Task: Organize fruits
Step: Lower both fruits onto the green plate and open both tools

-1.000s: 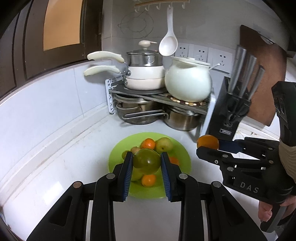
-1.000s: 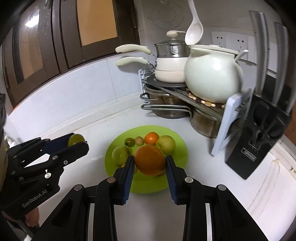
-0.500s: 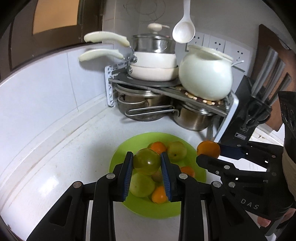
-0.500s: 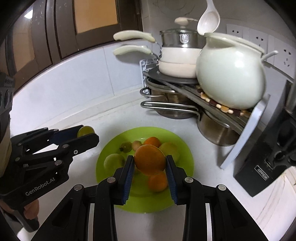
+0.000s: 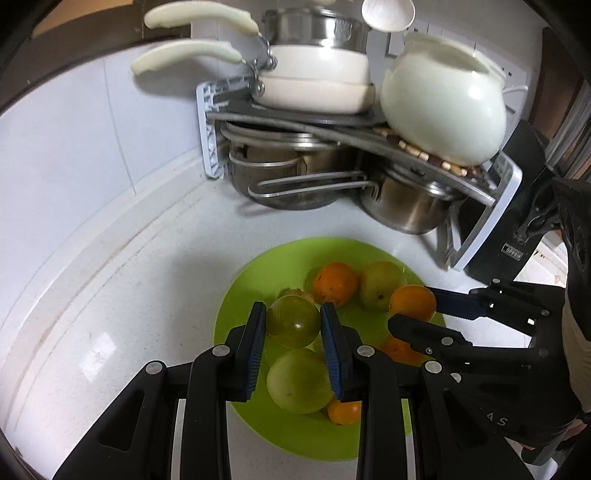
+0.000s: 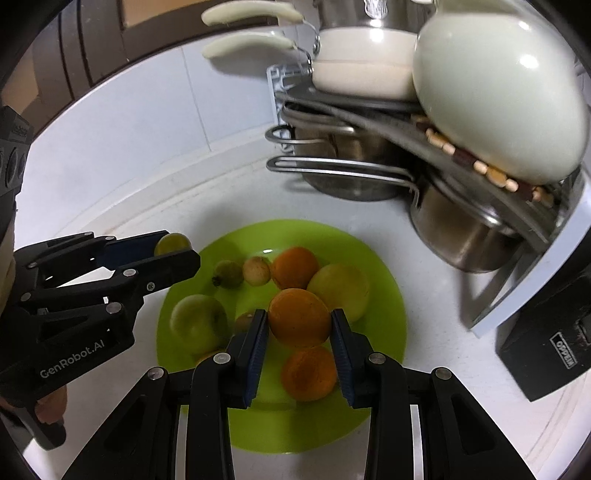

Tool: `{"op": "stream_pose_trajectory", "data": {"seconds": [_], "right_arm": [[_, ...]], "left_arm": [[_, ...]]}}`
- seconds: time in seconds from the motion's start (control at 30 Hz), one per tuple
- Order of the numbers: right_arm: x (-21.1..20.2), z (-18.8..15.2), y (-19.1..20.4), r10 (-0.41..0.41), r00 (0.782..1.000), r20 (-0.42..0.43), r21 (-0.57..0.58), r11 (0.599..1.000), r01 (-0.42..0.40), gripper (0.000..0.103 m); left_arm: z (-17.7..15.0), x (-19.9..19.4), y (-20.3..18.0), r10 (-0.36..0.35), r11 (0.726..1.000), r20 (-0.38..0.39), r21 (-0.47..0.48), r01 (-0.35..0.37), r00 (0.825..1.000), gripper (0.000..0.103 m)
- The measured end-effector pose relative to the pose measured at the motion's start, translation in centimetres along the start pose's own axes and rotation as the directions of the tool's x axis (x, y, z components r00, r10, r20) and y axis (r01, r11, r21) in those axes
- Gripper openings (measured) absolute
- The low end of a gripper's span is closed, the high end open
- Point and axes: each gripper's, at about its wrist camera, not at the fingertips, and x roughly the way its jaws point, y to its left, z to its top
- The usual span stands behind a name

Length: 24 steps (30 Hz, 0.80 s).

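right now both held fruits hang over the green plate: left gripper clamps a green fruit, right gripper an orange, seemingly clear of the pile.

Your left gripper is black with blue ribbed pads and silver screws; your right gripper matches; "GenRobot.AI" marks one.

1. The ladle is cut off by the top edge of the left wrist view.
2. The knife block is cropped at the right edge of the right wrist view.
3. A small orange fruit is partly hidden behind the left gripper's finger.
4. The white pot is blurred and cut off at the top.
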Motion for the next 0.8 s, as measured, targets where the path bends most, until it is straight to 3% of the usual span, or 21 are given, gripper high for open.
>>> {"op": "stream_pose_trajectory", "data": {"seconds": [0.4,0.63,0.8], "right_arm": [[1.1,-0.1,-0.1,0.001,1.0,-0.019,-0.001,1.0,-0.001,0.035],[0.8,0.1,0.1,-0.002,1.0,-0.006,-0.006,1.0,0.002,0.036],[-0.2,-0.2,0.5,-0.014,1.0,0.015,-0.017,1.0,0.014,0.04]], "left_arm": [[-0.4,1.6,0.1,-0.007,1.0,-0.041,-0.008,0.007,0.999,0.03],[-0.7,0.4,0.8,-0.007,0.999,-0.038,-0.032,0.006,0.999,0.041],[-1.8,-1.5,1.0,0.031,0.998,-0.026,-0.059,-0.032,0.999,0.049]]}}
